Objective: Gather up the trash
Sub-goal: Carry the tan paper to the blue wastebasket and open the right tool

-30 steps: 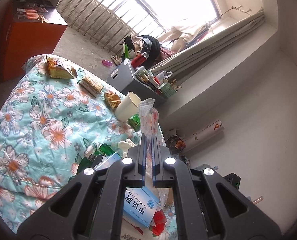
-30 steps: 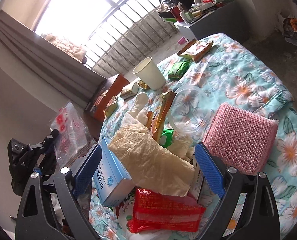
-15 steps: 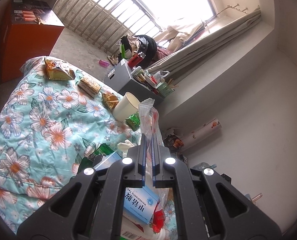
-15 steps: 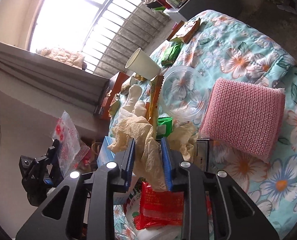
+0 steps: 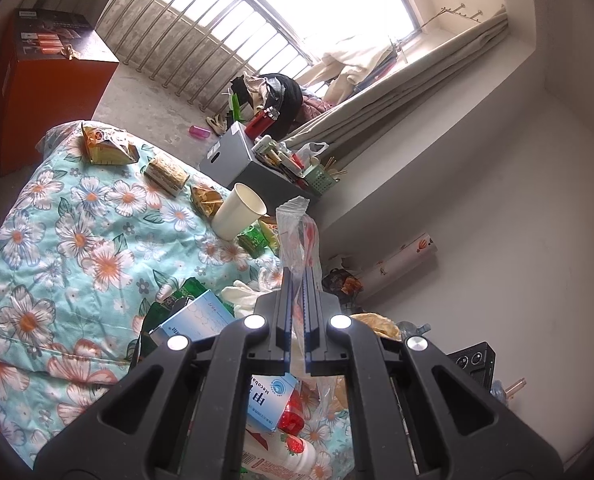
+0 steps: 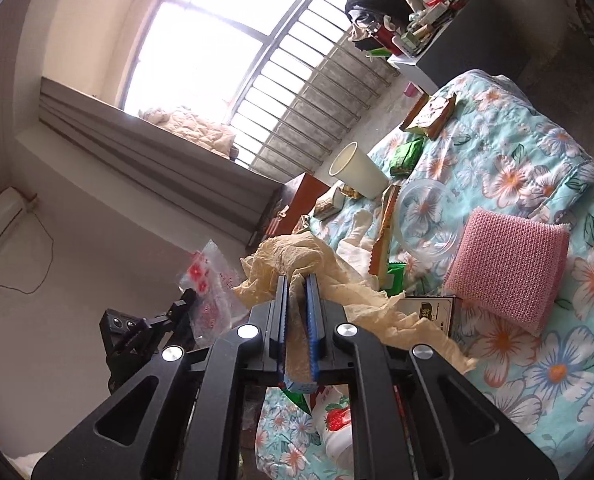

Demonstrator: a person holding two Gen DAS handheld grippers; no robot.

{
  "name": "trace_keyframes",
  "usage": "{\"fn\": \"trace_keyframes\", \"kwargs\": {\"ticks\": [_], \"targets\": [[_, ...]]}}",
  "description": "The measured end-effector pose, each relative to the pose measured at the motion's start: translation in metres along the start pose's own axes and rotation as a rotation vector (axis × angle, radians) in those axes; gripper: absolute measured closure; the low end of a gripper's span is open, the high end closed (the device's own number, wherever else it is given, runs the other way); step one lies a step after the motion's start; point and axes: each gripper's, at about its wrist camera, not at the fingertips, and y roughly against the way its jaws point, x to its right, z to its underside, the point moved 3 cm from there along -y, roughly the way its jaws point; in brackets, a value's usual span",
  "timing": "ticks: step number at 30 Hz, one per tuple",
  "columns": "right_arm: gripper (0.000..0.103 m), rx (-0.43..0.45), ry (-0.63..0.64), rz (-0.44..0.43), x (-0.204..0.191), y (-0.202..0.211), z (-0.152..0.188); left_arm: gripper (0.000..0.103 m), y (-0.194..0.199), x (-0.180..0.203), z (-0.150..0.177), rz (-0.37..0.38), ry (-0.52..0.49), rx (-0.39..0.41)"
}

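My left gripper is shut on a clear plastic bag with red print, held up beside the bed; the bag and gripper also show in the right wrist view. My right gripper is shut on a crumpled beige paper, lifted above the trash pile. On the floral quilt lie a white paper cup, green wrappers, a blue-white medicine box, snack packets, a clear plastic lid and a strawberry milk bottle.
A pink knitted pad lies on the quilt at right. A grey box with clutter and an orange cabinet stand on the floor by the barred window. A rolled paper lies along the wall.
My right gripper closed on the beige paper and lifted it off the pile toward the bag. My left gripper kept holding the plastic bag, shifting only slightly.
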Motion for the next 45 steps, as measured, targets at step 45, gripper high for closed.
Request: {"fn": "trace_keyframes", "kwargs": {"ticks": [45], "targets": [[0.094, 0.570, -0.523, 0.533, 0.379, 0.354, -0.052, 0.101, -0.449, 0.322, 0.408, 0.059, -0.836, -0.879]]}}
